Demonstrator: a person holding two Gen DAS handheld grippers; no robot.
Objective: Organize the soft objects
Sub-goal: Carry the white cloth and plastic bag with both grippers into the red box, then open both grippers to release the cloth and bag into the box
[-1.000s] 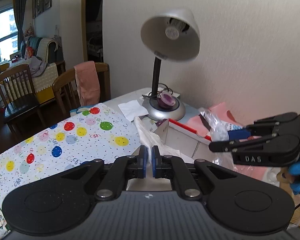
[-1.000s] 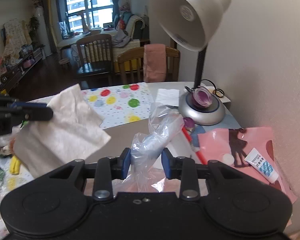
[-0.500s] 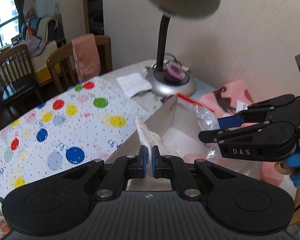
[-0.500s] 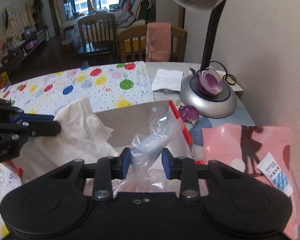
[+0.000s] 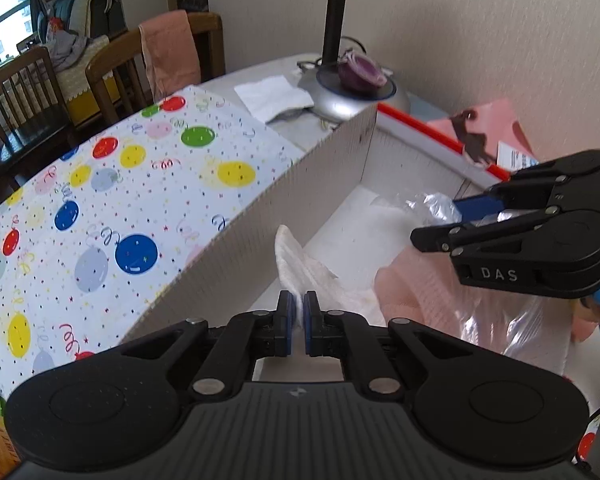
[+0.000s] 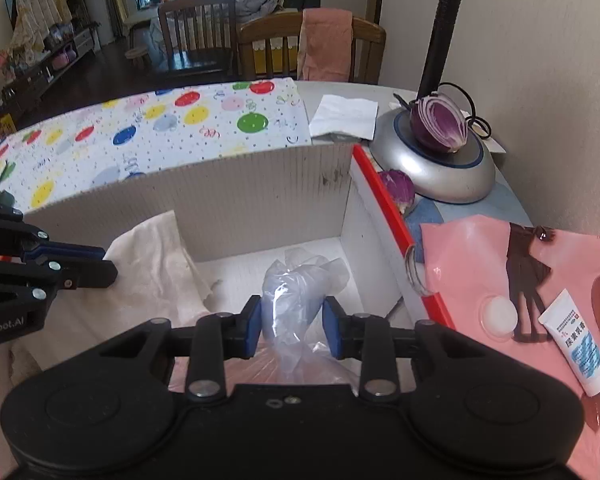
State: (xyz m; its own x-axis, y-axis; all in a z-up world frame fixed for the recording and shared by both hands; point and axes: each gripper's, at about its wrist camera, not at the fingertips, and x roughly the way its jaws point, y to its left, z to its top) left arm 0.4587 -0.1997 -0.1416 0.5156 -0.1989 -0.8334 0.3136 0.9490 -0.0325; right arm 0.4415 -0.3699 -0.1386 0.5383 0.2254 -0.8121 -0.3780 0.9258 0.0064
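The left tool (image 5: 299, 316) pinches a white cloth (image 5: 300, 264) by its edge and the right tool (image 6: 292, 326) grips a plastic bag (image 6: 296, 292) by its bunched neck, both dangling inside the box (image 6: 260, 184), probably for dropping there.

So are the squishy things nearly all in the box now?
Getting there. Pale cloth already lies in the cardboard box. The left tongs pinch a white cloth and the right tongs squeeze a clear plastic bag, both low inside the box but not let go. A white tissue by the lamp base is left outside.
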